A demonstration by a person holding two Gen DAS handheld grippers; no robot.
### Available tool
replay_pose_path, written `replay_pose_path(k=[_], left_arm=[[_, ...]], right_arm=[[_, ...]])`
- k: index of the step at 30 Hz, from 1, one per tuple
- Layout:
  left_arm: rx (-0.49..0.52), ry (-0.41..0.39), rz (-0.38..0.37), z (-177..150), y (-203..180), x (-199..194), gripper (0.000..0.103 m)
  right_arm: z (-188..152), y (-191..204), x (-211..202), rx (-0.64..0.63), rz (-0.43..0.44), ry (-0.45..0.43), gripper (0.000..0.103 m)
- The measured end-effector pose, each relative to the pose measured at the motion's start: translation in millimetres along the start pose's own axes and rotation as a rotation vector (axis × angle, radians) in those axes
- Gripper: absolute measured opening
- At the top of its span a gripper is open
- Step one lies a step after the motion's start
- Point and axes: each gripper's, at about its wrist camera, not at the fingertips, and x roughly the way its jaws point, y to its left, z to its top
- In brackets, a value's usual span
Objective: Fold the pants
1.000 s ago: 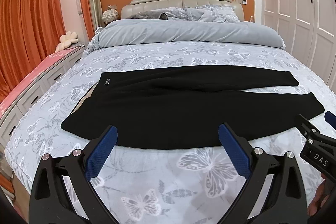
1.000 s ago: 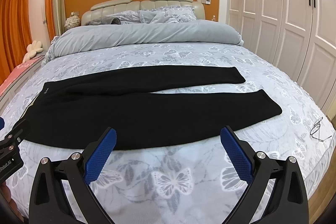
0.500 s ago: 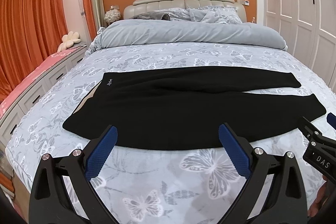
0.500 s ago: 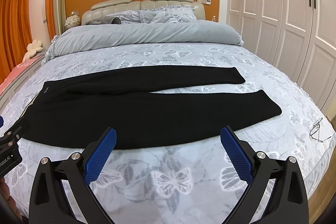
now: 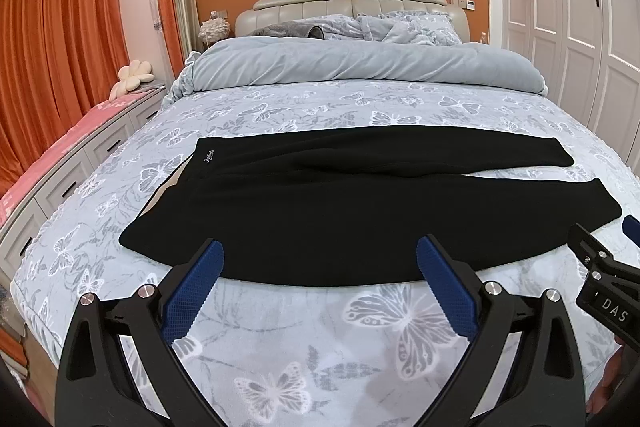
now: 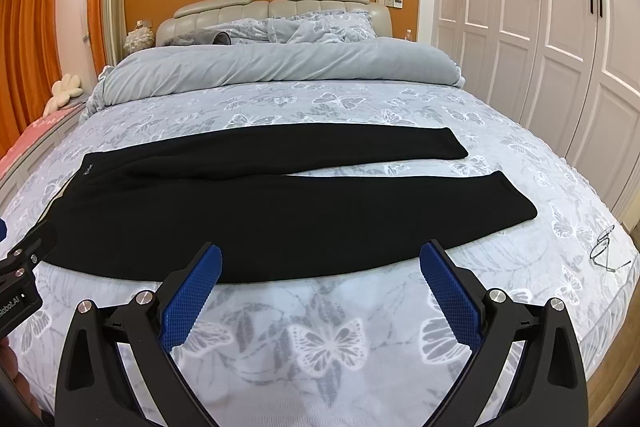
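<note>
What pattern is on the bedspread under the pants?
White and grey butterflies on a pale blue-grey bedspread, clearest in the right wrist view.

Pants (image 5: 320,211) lie flat across the bed (image 5: 280,347), just ahead of the left gripper (image 5: 320,259) and right gripper (image 6: 320,263), both spread wide above the sheet, waistband to the left, two legs running right. Beyond them a rolled duvet (image 5: 360,63), then pillows (image 5: 400,27) against the headboard (image 5: 304,3). Eyeglasses (image 6: 604,247) rest on the sheet right of the right gripper.
</note>
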Motion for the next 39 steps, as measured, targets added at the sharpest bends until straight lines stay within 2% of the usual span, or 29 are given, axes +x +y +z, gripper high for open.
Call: replay_pose_path(k=[29,39], left_arm=[[-0.011,0.019,-0.004,-1.6,6.4,8.7,0.095],[-0.005,0.02,-0.013,0.8,-3.4,10.4,0.095]], right_arm=[[-1.8,3.3,4.9,0.006,0.004,0.019,0.098],[-0.2,0.5,10.5,0.003,0.012,0.031,0.098]])
